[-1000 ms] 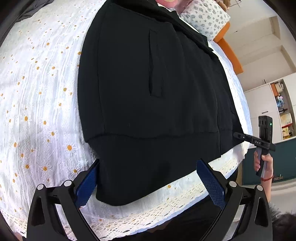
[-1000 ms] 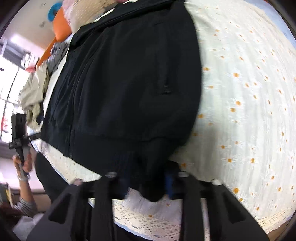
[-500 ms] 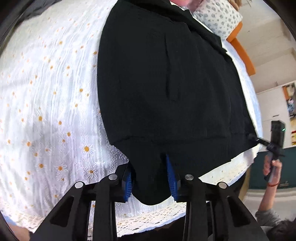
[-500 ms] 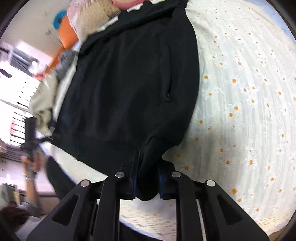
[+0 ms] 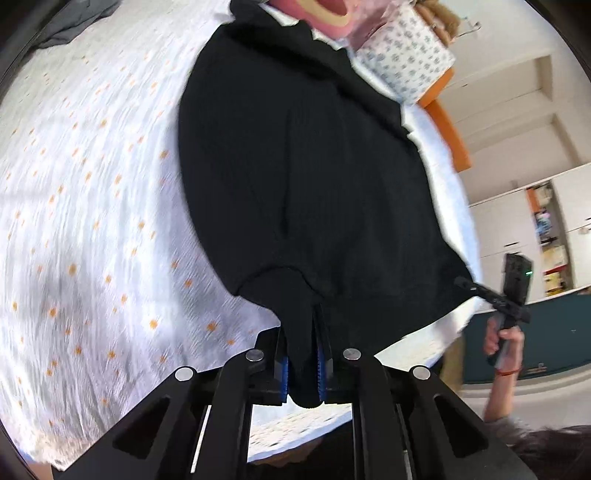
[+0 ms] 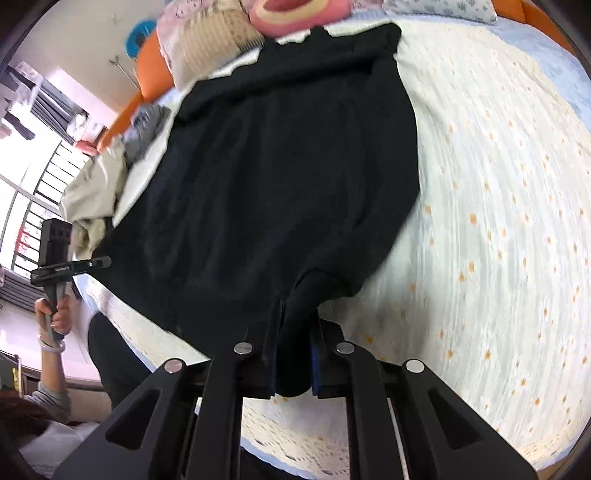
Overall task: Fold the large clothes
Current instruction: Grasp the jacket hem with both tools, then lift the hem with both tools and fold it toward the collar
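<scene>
Hem corners of the black jacket (image 5: 306, 177) are pinched in both your grippers. Your left gripper (image 5: 302, 365) is clamped on the hem's left corner, blue pads nearly together w/ dark cloth bunched between them. A sec ago that same gripper was wide apart, straddling the hem w/o gripping; half a sec ago it was closing on the cloth. Your right gripper (image 6: 293, 363) is likewise squeezed on the hem's right corner, as it was in both earlier frames. Jacket lies spread on the daisy-print bedspread (image 5: 92, 221), collar end far from you, up by the pillows (image 6: 291, 14). Each pinched corner now pulls up into a small peak off the bed, more than before, and the hem band curls around it. Both views are a bit motion-blurred. Beige & grey clothes (image 6: 99, 195) sit piled near the jacket's left side in the right wrist view.
</scene>
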